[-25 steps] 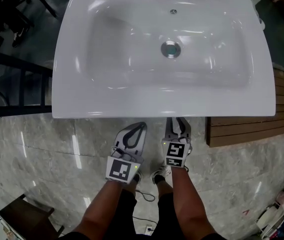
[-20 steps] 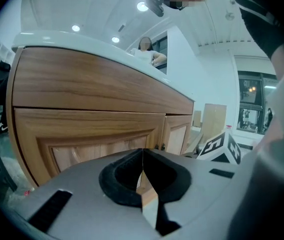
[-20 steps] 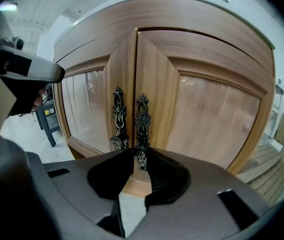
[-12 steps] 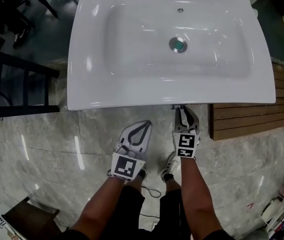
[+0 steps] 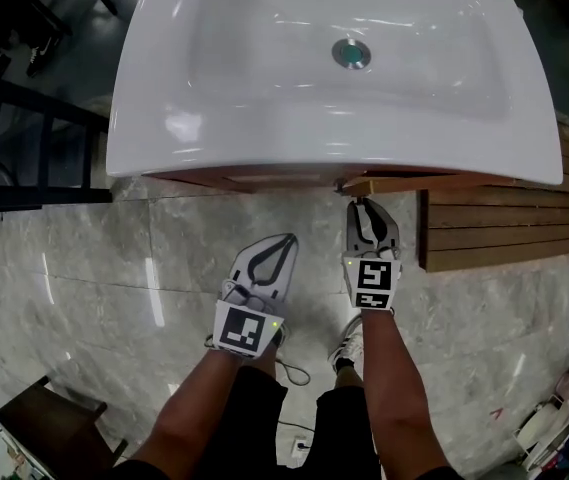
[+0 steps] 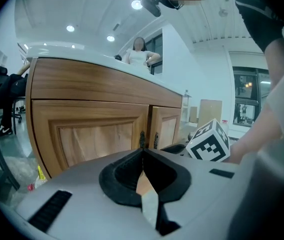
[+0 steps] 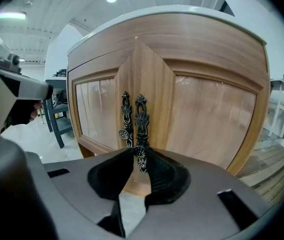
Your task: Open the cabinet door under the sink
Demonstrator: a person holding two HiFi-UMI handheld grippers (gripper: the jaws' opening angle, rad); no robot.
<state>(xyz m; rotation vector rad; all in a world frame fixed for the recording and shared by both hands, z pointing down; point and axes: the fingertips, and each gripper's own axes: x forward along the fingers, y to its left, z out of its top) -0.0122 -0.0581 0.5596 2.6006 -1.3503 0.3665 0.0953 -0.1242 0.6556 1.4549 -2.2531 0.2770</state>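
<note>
A wooden cabinet [image 7: 201,109] stands under the white sink [image 5: 264,118]. Two dark ornate handles hang side by side where its doors meet. My right gripper [image 7: 139,153] is shut on the lower knob of the right door's handle [image 7: 141,121]. That door's inner edge stands out from the left door [image 7: 99,111], and its top edge [image 5: 394,181] shows past the sink rim. In the head view the right gripper [image 5: 362,204] reaches that edge. My left gripper [image 5: 290,238] hangs beside it over the floor, shut and empty. In the left gripper view its tips [image 6: 142,151] point at the cabinet front [image 6: 92,134].
A slatted wooden platform [image 5: 494,228] lies on the floor right of the cabinet. A dark metal frame [image 5: 34,158] stands to its left. The floor is grey marble [image 5: 114,288]. The person's shoes [image 5: 349,343] are below the grippers. Another person [image 6: 139,51] stands behind the counter.
The right gripper has drawn back from under the sink rim with the handle, and the right door's top edge now shows beyond the rim. The left gripper shifted slightly.
</note>
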